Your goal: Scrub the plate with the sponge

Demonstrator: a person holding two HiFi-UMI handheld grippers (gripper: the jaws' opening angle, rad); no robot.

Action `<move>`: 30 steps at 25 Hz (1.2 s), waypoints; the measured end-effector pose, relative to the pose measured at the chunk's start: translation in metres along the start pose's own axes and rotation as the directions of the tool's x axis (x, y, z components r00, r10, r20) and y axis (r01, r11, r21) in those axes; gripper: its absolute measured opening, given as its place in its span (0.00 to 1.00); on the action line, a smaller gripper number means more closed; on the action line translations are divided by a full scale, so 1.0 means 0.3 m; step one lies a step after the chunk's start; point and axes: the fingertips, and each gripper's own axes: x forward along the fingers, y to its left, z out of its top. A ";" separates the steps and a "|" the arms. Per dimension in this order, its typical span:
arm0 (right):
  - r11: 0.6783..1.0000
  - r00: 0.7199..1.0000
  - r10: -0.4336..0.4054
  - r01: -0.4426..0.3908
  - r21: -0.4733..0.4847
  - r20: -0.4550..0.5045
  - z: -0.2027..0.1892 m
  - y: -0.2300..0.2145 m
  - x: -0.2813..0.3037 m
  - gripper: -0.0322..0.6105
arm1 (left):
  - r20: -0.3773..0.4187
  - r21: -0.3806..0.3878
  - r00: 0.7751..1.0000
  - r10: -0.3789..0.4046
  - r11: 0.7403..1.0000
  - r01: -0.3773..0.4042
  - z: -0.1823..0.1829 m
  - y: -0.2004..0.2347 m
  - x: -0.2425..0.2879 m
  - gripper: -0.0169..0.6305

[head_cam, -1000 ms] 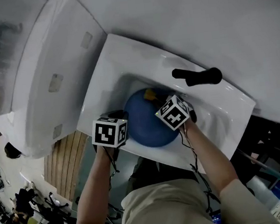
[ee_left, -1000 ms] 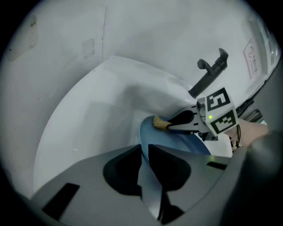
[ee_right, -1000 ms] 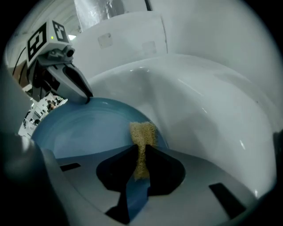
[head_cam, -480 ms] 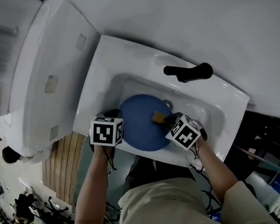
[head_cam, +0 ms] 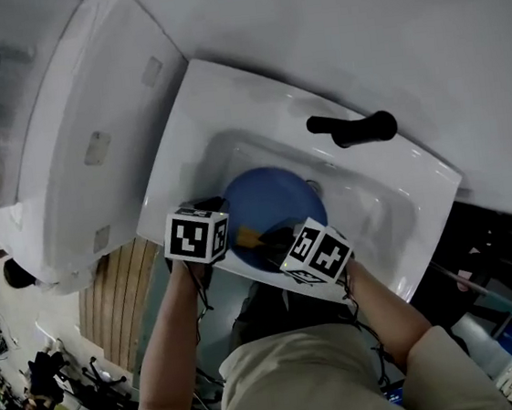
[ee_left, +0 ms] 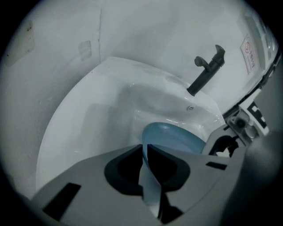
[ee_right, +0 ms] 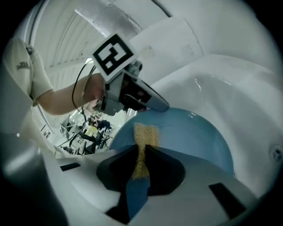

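Looks like the scrubbing step itself is being done: the blue plate [head_cam: 274, 197] is sat in the white sink [head_cam: 393, 198], with its near rim pinched between the 2 jaws of the left gripper [ee_left: 145, 152], which are being eased open a touch right now. The yellow sponge [ee_right: 143, 132] is clamped in the nearly closed right gripper [ee_right: 141, 154] and pressed against the plate's face. Next, the sponge probably needs to be dragged across the rest of that face, and the rim grip firmed up so nothing slips.
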 end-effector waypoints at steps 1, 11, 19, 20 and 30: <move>1.000 1.000 -0.005 0.004 0.021 0.027 0.024 -0.032 0.012 0.15 | -0.003 -0.011 1.000 -0.010 1.000 0.010 -0.002 0.003 -0.003 0.09; 0.965 0.966 -0.255 0.251 0.074 0.046 0.083 -0.370 0.064 0.15 | -0.018 0.044 1.000 0.018 0.999 -0.017 -0.018 -0.001 -0.004 0.09; 0.903 0.901 -0.413 0.424 0.069 -0.133 -0.150 -0.486 -0.089 0.15 | -0.025 0.055 0.999 0.043 0.998 -0.041 -0.020 0.004 -0.001 0.09; 0.902 0.899 -0.413 0.425 0.071 -0.144 -0.169 -0.473 -0.105 0.15 | -0.027 0.054 0.999 0.043 0.998 -0.042 -0.021 0.005 -0.001 0.09; 0.988 0.960 -0.155 0.153 -0.025 -0.232 -0.206 -0.112 -0.148 0.15 | -0.039 0.064 0.998 0.050 0.997 -0.047 -0.023 0.003 0.002 0.09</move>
